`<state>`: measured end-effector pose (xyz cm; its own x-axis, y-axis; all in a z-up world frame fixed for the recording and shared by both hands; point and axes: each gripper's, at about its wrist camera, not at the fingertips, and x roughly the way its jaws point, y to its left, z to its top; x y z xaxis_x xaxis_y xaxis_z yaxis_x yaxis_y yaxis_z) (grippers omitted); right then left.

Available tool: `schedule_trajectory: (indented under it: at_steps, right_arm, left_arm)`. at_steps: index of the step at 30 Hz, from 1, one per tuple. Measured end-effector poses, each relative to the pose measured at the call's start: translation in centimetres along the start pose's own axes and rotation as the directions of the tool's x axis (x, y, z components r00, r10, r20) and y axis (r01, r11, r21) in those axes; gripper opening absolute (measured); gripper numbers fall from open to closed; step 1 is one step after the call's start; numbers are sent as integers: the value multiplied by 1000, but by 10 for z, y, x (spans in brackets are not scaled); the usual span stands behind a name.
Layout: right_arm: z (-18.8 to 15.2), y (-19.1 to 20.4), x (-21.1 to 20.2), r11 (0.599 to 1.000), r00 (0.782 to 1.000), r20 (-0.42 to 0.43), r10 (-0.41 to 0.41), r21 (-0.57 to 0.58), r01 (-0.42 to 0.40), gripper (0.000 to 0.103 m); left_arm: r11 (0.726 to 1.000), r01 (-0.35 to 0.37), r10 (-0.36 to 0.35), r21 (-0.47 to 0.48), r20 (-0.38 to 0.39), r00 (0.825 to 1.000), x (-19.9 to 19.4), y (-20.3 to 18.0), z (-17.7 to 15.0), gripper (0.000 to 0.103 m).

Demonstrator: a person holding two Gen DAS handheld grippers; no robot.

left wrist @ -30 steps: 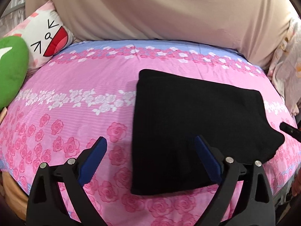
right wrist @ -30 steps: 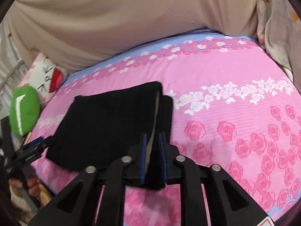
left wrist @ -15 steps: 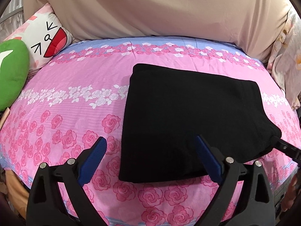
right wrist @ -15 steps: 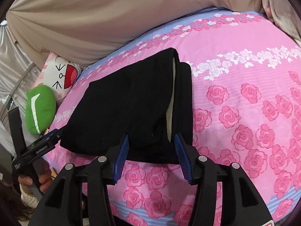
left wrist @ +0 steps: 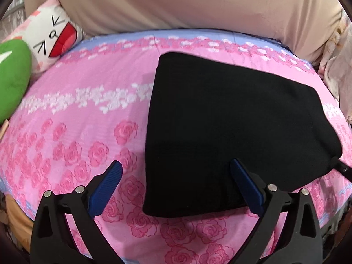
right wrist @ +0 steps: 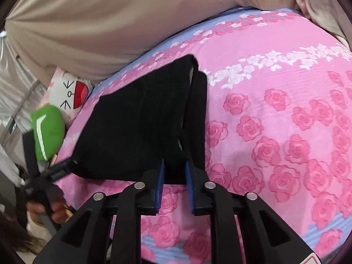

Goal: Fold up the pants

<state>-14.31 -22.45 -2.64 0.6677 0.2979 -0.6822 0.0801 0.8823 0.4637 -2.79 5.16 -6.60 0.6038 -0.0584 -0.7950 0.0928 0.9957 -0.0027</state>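
The black pants (left wrist: 231,132) lie folded into a flat rectangle on the pink rose-print bed sheet (left wrist: 77,121). My left gripper (left wrist: 176,176) is open, its blue pads wide apart over the pants' near edge. In the right wrist view the pants (right wrist: 136,127) show a layered edge on their right side. My right gripper (right wrist: 175,171) has its blue pads closed on the near corner of the pants. The right gripper's tip (left wrist: 340,167) shows at the pants' right corner in the left wrist view, and the left gripper (right wrist: 61,167) shows at the pants' left corner.
A green cushion (left wrist: 11,81) and a white cartoon-face pillow (left wrist: 52,37) lie at the bed's left end. A beige cover (left wrist: 176,2) rises behind the bed. Pale bedding (left wrist: 338,66) is piled at the right. The sheet spreads wide right of the pants (right wrist: 286,121).
My right gripper opened half a second ago and has now closed on the pants' near corner. The left gripper stayed open and shifted slightly over the pants' edge.
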Motion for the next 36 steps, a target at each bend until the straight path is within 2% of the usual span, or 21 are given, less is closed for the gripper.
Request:
schedule_trajectory:
  at_steps: [4,5,9,11,12,13,14,15,16,17,18,19,20,22,25,28,30,31,32,34,36]
  right_arm:
    - [27,46,-27,987,993,118,-27,-151,45,18]
    - [35,58,-26,983,992,124,5,-182,18,18]
    - [58,94,8,969,993,94,64,-243,-40,18]
    - [62,98,36,969,993,38,108,-226,-96,18]
    - [63,95,51,972,996,10,85,-222,-81,18]
    - [60,83,68,975,1000,-2,-3,-221,3,17]
    - [59,68,79,972,995,1,-97,-214,95,12]
    - [59,49,86,974,993,2,-117,-193,116,0]
    - [61,27,83,994,1000,-6,-19,-110,18,0]
    - [64,14,77,999,999,-24,29,-14,-30,0]
    - [67,12,69,999,1000,-23,9,36,-8,0]
    - [72,29,57,998,998,14,-67,-12,67,12]
    - [75,48,52,992,995,40,-95,-79,98,12]
    - [83,96,54,982,1000,28,-12,-187,17,12]
    - [91,166,86,942,988,-70,134,-300,-149,11]
    - [94,217,152,892,969,-197,152,-395,-220,11]
    - [96,222,203,891,956,-276,98,-403,-208,8]
    - [93,217,239,896,951,-307,25,-415,-158,0]
    - [96,213,251,908,951,-302,65,-378,-182,0]
    - [109,209,239,944,952,-295,76,-288,-165,0]
    - [110,216,213,933,973,-217,77,-328,-147,8]
  left_arm:
    - [1000,11,-11,-5,11,1000,-2,3,0,96]
    - [1000,13,-13,-4,7,1000,0,3,0,96]
    - [1000,19,-19,-4,-15,1000,5,-1,-4,96]
    - [1000,16,-16,4,-14,1000,7,-2,-5,96]
    - [1000,18,-18,6,-11,1000,7,-2,-6,97]
    - [1000,21,-21,6,-9,1000,8,-1,-7,97]
    - [1000,27,-27,5,-9,1000,8,-1,-7,97]
    - [999,45,-45,6,-11,999,9,0,-7,97]
    - [998,61,-61,6,-13,998,8,1,-6,97]
    - [998,68,-68,4,-10,998,7,2,-6,97]
    - [997,76,-76,2,-4,997,5,4,-6,97]
    - [996,84,-84,-1,1,996,3,5,-5,97]
    - [995,98,-98,-5,7,995,1,7,-5,97]
    - [994,112,-112,-10,7,994,0,9,-4,97]
    - [993,116,-115,-24,11,993,-3,14,-5,97]
    - [991,119,-119,-56,16,993,-7,24,-9,97]
    - [992,108,-107,-63,9,994,-5,28,-12,97]
    - [992,107,-106,-70,5,994,-3,31,-13,97]
    - [991,107,-107,-78,0,994,0,34,-14,97]
    - [989,123,-124,-81,-10,992,2,35,-15,97]
    - [988,131,-132,-79,-10,991,4,35,-15,97]
